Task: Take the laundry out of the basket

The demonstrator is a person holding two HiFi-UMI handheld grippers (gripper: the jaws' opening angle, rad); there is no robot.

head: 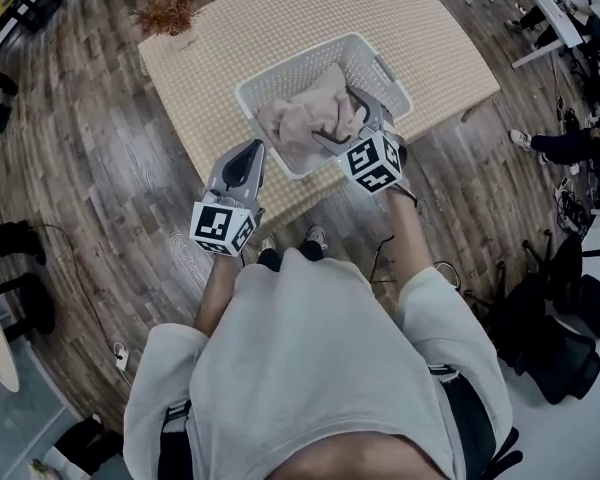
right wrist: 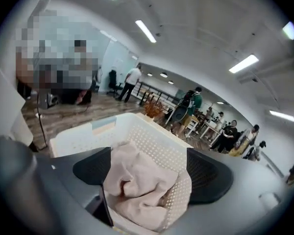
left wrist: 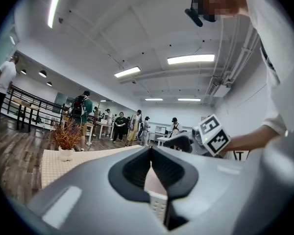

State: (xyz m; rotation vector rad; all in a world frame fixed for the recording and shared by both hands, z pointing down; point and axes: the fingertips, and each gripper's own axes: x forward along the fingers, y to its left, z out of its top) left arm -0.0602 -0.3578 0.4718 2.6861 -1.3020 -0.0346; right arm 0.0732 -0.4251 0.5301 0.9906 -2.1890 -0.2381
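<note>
A white perforated laundry basket (head: 295,63) stands on the beige table (head: 430,38) near its front edge. Beige laundry (head: 305,118) lies crumpled inside, heaped toward the front. My right gripper (head: 345,118) hovers over the basket's front right, tilted down and open; in the right gripper view the laundry (right wrist: 142,185) shows between its wide pads (right wrist: 206,177), inside the basket (right wrist: 137,131). My left gripper (head: 252,150) is held level at the table's front edge, left of the basket, jaws shut and holding nothing. The left gripper view shows its pads (left wrist: 137,168) meeting, the basket behind them.
A potted dried plant (head: 168,10) stands on the table's back left corner. Wooden floor surrounds the table. Black bags and a chair (head: 550,318) sit to the right. Several people (left wrist: 120,126) stand far across the room by other tables.
</note>
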